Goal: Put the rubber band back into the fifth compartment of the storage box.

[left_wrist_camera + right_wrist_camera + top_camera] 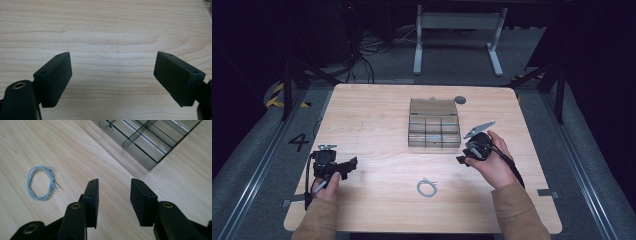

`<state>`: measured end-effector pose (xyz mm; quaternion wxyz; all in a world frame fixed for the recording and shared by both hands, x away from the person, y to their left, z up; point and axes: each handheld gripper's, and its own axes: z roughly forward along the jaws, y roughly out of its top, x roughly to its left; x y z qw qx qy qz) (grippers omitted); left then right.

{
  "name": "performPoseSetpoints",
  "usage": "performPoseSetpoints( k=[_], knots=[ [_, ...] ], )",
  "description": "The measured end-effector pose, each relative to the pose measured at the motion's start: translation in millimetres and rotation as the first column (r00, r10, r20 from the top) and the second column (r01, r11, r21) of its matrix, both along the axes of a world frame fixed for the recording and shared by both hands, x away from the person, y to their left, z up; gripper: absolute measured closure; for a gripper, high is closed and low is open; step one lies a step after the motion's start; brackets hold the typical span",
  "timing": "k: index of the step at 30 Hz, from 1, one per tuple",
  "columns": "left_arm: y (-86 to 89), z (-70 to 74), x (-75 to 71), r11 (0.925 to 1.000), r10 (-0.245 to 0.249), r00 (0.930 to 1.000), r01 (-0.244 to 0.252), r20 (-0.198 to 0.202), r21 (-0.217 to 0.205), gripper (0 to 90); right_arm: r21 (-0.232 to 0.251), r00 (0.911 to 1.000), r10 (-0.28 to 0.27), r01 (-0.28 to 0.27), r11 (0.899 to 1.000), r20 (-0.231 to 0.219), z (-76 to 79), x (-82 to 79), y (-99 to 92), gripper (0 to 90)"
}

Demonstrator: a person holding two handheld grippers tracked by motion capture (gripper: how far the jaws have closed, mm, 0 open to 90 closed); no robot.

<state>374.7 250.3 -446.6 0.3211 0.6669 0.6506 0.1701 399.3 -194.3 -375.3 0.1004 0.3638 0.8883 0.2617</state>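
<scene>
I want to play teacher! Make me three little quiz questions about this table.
1. True or false: the right tongs are squeezing the coiled wire.
2. What lies nearest the table's front edge: A) the clear divided box, B) the coiled wire, C) the dark round disc?
3. Fill in: the left tongs stand ____ over bare wood.

Key: 1 false, they are open and apart from it. 2 B. 3 open.

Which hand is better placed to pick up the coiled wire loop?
Right. Its tongs stand open, the wire loop lying just beside them; the left tongs face bare table.
</scene>
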Motion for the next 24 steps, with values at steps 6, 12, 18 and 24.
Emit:
performPoseSetpoints(
  k=[6,12,18,24],
  knots=[
    [0.8,-0.3,0.3,1.0000,0.003,1.0000,-0.003,-0.002,-0.004,15.9,0.004,0.9993,0.037,-0.037,0.999,-0.005,1.4,-5.6,12.7,59.6],
    [-0.1,-0.4,0.4,1.0000,0.000,1.0000,0.000,-0.003,-0.002,15.9,0.017,0.9965,0.082,-0.081,0.997,-0.018,-0.3,-8.8,23.0,59.1],
    [-0.5,-0.5,0.3,1.0000,-0.001,1.0000,0.001,-0.002,-0.003,15.9,0.032,0.9845,0.173,-0.172,0.985,-0.029,-5.2,-14.6,42.6,59.0],
    [-0.2,-0.4,0.3,1.0000,0.000,1.0000,0.000,-0.003,-0.002,15.9,0.029,0.9784,0.204,-0.204,0.979,-0.030,-6.5,-18.2,51.2,58.8]
  ],
)
